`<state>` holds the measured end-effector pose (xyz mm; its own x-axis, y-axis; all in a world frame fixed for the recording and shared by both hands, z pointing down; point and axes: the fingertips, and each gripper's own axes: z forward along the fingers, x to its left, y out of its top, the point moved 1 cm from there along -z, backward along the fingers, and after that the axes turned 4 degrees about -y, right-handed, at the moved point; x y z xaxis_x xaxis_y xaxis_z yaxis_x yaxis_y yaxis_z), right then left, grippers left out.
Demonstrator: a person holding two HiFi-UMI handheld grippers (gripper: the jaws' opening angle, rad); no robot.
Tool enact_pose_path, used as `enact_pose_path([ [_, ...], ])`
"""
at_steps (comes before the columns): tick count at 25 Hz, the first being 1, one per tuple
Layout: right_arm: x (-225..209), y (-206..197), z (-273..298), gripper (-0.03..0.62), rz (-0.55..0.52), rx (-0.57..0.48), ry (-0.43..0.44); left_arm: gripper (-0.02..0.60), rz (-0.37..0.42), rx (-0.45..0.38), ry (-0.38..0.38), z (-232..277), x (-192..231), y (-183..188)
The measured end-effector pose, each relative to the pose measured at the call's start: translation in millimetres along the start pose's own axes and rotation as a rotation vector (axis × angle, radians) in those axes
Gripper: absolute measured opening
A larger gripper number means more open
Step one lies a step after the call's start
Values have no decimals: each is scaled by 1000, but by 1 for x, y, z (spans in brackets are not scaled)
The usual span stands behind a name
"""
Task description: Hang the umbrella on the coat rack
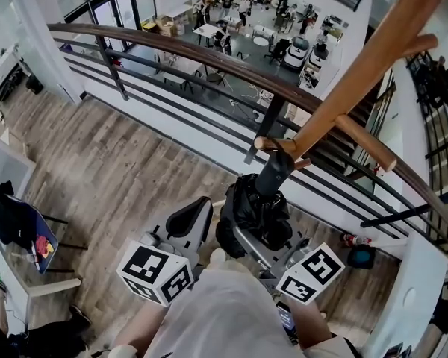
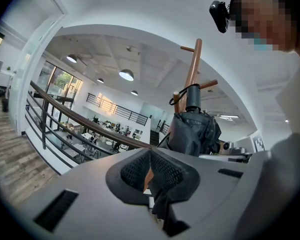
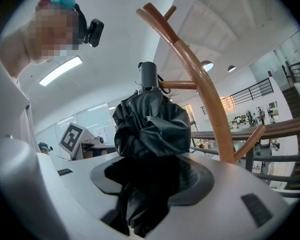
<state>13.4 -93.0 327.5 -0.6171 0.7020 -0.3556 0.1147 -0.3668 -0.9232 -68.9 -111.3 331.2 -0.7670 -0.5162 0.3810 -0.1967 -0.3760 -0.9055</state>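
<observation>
Our left gripper, on the side away from the coat rack, is drawn shut on nothing we can name. Next comes the umbrella, a folded bundle just beside the rack's pole. We judge it fairly light, soft slippery cloth over stiff ribs, so the grip belongs on the bundled canopy, leaving the handle free. Our right gripper is clamped on that canopy. The umbrella's long axis runs up from those jaws, handle end pointing at a lower peg of the rack.
</observation>
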Motion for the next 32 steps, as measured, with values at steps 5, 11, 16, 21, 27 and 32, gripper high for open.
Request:
enact_pose_path([
  [5,-6,-8,-3,239,7,11,-27,26,-1,7,-9,3,1,-2],
  [11,-19,-15,-13,239,29,18,-65,26,-7,22,-22,12,-6,-8],
  [16,-23,-18,-12,239,42,18,-96,26,-11,32,-38,15,-6,-7],
  [21,-30,-28,-13,239,58,35,-120,26,-16,41,-50,19,-7,-13],
  [27,-43,-39,-22,239,99,37,-130,26,-16,51,-57,31,-14,-20],
  [32,-45,-52,-21,239,121,53,-139,26,-20,63,-67,36,-16,-25],
])
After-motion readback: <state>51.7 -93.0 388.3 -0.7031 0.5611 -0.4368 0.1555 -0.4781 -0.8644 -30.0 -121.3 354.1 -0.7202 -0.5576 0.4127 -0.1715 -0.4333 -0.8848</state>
